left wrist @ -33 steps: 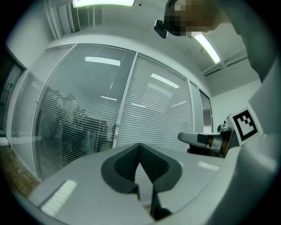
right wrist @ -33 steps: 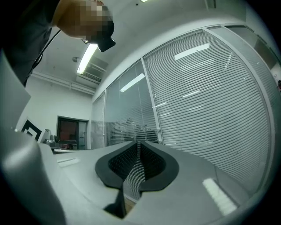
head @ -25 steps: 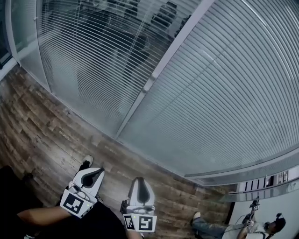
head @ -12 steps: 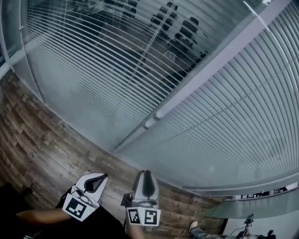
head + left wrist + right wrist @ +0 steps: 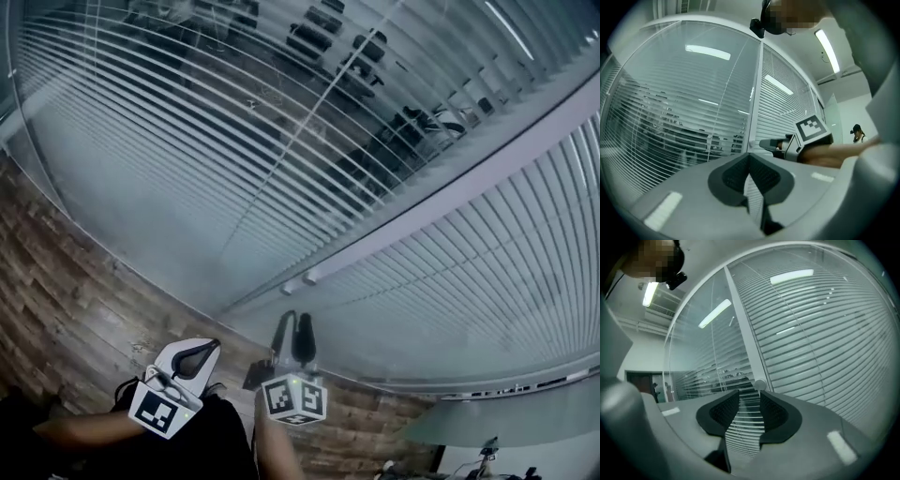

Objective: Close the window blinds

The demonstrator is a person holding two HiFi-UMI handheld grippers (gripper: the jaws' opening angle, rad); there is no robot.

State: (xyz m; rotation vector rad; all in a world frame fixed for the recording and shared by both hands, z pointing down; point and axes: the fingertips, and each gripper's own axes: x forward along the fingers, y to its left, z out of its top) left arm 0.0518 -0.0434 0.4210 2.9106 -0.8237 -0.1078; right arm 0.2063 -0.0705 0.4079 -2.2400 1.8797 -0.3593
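Slatted blinds hang behind glass. The left panel's blinds [image 5: 187,141] have their slats tilted open, and an office shows through them. Slats of the right panel [image 5: 487,272] lie flat and shut. On the pale mullion [image 5: 450,197] between the panels sits a small round knob [image 5: 309,277]. My right gripper [image 5: 295,321] points up at it from just below, its jaws opening. In the right gripper view, the knob [image 5: 760,384] is just ahead of the right gripper [image 5: 750,399], with nothing between the pads. My left gripper [image 5: 208,345] hangs lower left, shut and empty [image 5: 750,158].
A wood-plank floor [image 5: 66,272] runs along the foot of the glass wall. A pale ledge [image 5: 506,412] lies at lower right. The left gripper view catches a person [image 5: 857,133] standing far off to the right.
The head view has tilted upward along the blinds. Both grippers have risen toward the mullion's knob, and the right gripper's jaws have parted.
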